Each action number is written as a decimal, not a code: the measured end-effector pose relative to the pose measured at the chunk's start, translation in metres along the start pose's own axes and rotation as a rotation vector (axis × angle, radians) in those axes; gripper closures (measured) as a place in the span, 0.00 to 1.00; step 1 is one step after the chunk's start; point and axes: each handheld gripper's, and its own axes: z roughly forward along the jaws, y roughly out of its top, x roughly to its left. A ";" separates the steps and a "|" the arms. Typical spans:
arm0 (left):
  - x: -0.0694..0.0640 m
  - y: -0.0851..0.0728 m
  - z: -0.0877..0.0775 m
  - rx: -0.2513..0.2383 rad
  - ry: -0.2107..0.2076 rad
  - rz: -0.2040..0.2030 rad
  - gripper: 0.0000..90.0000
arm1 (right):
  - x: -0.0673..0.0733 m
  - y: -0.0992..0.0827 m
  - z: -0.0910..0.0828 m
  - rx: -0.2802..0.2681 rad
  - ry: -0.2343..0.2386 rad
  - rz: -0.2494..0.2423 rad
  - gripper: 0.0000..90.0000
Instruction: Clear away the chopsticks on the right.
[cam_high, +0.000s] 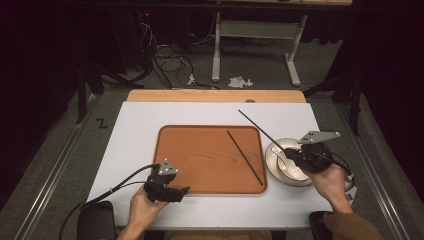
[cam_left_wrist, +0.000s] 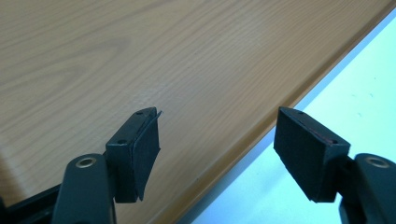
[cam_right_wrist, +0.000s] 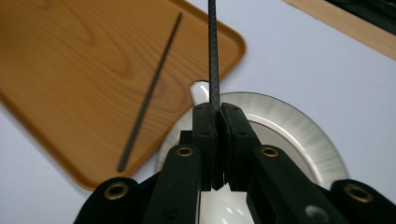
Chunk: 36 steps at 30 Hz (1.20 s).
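A brown wooden tray (cam_high: 200, 150) lies in the middle of the white table. One black chopstick (cam_high: 245, 157) rests on the tray's right part, also seen as the chopstick (cam_right_wrist: 149, 93) in the right gripper view. My right gripper (cam_high: 295, 155) hovers above the white plate (cam_high: 277, 170) right of the tray, shut on a second black chopstick (cam_high: 260, 127) that points away toward the far left; in its own view that held chopstick (cam_right_wrist: 213, 51) rises from between the pads of the right gripper (cam_right_wrist: 218, 112). My left gripper (cam_high: 182, 191) sits at the tray's near left edge, open and empty (cam_left_wrist: 215, 149).
A white spoon (cam_right_wrist: 198, 91) lies on the plate (cam_right_wrist: 299, 135). A wooden board (cam_high: 215, 96) lines the table's far edge. Past it stand a table frame (cam_high: 220, 45), cables and crumpled paper on the floor.
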 end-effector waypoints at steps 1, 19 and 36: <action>0.000 0.000 0.000 0.000 0.001 0.000 0.35 | 0.002 0.000 0.001 -0.002 0.008 0.000 0.96; -0.001 0.000 -0.001 -0.008 0.001 -0.001 0.34 | 0.058 0.002 0.050 0.093 0.075 -0.080 0.95; -0.001 0.000 0.000 -0.007 -0.015 -0.007 0.34 | 0.073 -0.003 0.085 0.196 0.110 -0.097 0.95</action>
